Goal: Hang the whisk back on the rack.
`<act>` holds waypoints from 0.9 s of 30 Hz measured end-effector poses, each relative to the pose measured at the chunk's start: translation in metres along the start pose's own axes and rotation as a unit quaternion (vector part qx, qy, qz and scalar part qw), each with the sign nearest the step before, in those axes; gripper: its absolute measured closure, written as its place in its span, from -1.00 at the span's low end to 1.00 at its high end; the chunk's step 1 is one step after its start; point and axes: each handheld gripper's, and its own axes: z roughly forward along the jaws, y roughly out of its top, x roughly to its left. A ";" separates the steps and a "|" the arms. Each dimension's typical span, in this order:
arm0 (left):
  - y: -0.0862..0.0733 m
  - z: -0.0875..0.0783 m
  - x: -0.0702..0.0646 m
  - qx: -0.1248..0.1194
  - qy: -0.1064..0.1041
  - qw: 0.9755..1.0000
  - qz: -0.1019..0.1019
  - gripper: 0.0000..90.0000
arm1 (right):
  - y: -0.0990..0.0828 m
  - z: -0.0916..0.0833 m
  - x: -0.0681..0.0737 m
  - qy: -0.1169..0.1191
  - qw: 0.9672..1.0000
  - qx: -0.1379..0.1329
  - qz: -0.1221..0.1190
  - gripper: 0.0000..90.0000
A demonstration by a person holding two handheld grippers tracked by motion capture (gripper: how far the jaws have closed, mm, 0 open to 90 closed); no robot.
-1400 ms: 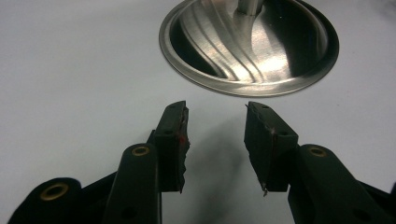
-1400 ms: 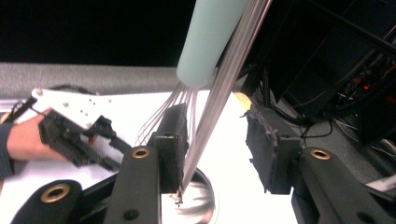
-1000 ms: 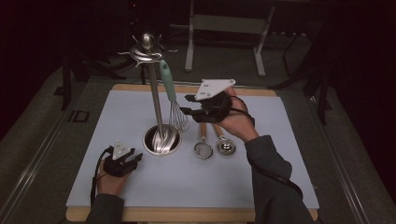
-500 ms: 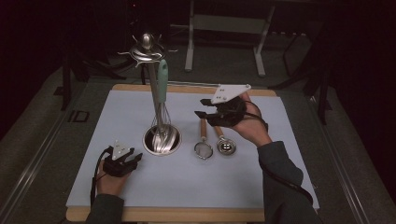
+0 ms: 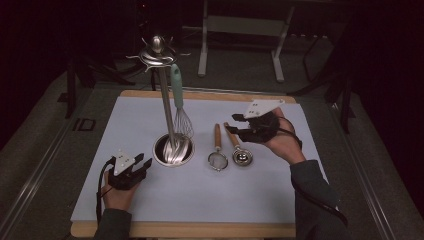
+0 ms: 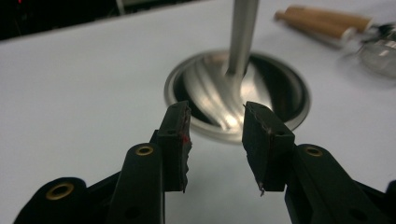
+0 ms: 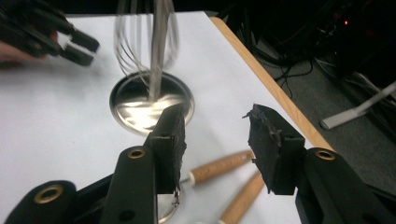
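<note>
Hovering open and empty in the high view, the right tongs (image 5: 235, 124) are nearing two wooden-handled strainers (image 5: 218, 161) just below them; light, stiff, best pinched mid-handle. Resting open, having just been closing slightly, the left tongs (image 6: 215, 140) are facing the stand's steel base (image 6: 236, 95). Showing beneath the right tongs (image 7: 215, 140), handles (image 7: 219, 167) are lying on the counter (image 7: 56, 140); a whisk (image 7: 140, 37) is hanging beyond.

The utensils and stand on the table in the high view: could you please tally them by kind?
Wooden-handled utensils lying flat: 2, a strainer and a scoop
Whisk with teal handle, hanging on the stand: 1
Steel hanging stand: 1
Total: 4
</note>
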 end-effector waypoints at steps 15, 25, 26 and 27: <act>0.016 -0.014 0.006 -0.050 -0.011 0.999 -0.017 0.46 | -0.033 0.000 -0.006 -0.001 0.999 0.019 0.033 0.21; 0.024 -0.018 0.010 -0.073 -0.016 0.997 -0.032 0.45 | -0.046 0.000 -0.007 -0.001 0.999 0.024 0.044 0.20; 0.025 -0.018 0.010 -0.075 -0.018 0.997 -0.031 0.46 | -0.047 0.000 -0.007 -0.001 0.999 0.024 0.047 0.20; 0.026 -0.018 0.010 -0.075 -0.021 0.996 -0.033 0.46 | -0.048 -0.001 -0.008 -0.002 0.999 0.023 0.048 0.20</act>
